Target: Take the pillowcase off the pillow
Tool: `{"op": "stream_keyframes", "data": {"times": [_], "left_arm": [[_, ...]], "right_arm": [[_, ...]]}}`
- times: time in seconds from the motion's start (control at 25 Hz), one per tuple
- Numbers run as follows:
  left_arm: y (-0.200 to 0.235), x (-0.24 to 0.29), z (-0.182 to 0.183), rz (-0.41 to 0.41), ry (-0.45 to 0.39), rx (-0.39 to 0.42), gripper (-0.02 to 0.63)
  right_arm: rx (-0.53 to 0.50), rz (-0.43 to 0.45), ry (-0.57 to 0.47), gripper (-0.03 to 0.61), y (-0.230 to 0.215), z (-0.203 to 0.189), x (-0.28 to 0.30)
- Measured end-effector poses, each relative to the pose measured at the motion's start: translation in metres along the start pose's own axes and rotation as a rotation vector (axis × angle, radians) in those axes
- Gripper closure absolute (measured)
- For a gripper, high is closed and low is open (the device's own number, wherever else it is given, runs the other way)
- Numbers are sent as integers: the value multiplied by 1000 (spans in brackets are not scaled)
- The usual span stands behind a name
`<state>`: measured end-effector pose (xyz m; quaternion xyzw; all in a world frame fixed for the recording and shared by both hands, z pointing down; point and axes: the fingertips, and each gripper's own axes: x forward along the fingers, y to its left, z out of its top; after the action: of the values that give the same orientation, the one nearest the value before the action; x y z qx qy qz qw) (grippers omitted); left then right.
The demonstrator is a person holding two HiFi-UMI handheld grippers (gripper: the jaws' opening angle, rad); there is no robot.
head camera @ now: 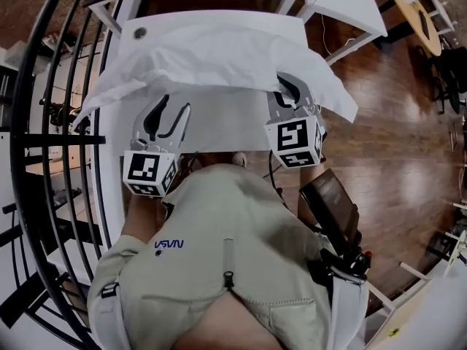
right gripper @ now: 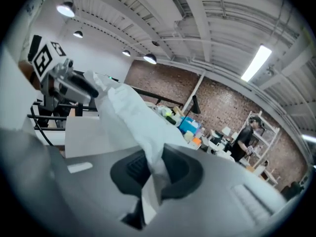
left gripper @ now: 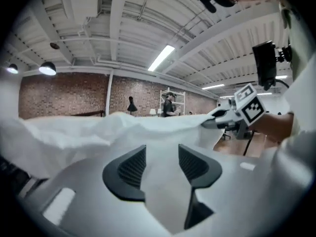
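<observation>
A white pillow in its white pillowcase [head camera: 219, 57] lies across the white table [head camera: 219, 126]. My right gripper [head camera: 290, 87] is at the pillow's near right edge. In the right gripper view its jaws [right gripper: 155, 159] are shut on a bunched fold of pillowcase [right gripper: 133, 117] that rises away to the left. My left gripper [head camera: 175, 108] is at the pillow's near left edge. Its jaws [left gripper: 162, 151] stand apart with nothing pinched, and the white pillowcase [left gripper: 89, 132] lies just beyond them. Each gripper view also shows the other gripper, the right gripper [left gripper: 224, 120] and the left gripper [right gripper: 81, 88].
A black metal railing [head camera: 44, 159] curves down the left side. Wooden floor [head camera: 394, 144] lies to the right, with another white table [head camera: 350, 6] beyond. A black device [head camera: 332, 206] hangs at the person's right hip.
</observation>
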<state>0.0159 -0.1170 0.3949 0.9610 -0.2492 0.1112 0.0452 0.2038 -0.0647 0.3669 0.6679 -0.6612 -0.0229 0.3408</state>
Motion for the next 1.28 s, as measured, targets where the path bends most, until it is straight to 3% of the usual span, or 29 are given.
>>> {"op": "stream_keyframes", "data": {"times": [0.12, 0.28, 0.32, 0.4, 0.56, 0.68, 0.84, 0.92, 1.08, 1.2, 1.28], "left_arm": [[19, 27, -35, 77, 57, -69, 227], [38, 61, -33, 156, 17, -4, 224], [44, 66, -29, 183, 5, 19, 254], [50, 73, -20, 220, -2, 73, 411], [48, 85, -4, 208, -14, 127, 575], [53, 90, 3, 201, -35, 105, 588], [58, 93, 10, 180, -52, 82, 589], [59, 93, 11, 169, -54, 74, 591], [56, 88, 6, 148, -53, 57, 592], [53, 82, 2, 134, -47, 47, 592], [52, 81, 4, 125, -47, 45, 594]], "right_arm": [[19, 11, -15, 552, -2, 3, 2], [38, 9, -24, 552, -2, 3, 3], [45, 5, -27, 552, -4, 3, 3], [60, 3, -33, 551, -8, 1, 4], [73, -17, -57, 507, -17, 1, 2], [123, -79, -109, 438, -26, 2, -13], [322, -128, -171, 428, -12, -22, -34], [441, -120, -93, 422, 8, -60, -27], [599, -141, 48, 283, 15, -123, 4], [603, -218, 47, 285, -6, -132, 22], [602, -257, 24, 347, -17, -128, 28]]}}
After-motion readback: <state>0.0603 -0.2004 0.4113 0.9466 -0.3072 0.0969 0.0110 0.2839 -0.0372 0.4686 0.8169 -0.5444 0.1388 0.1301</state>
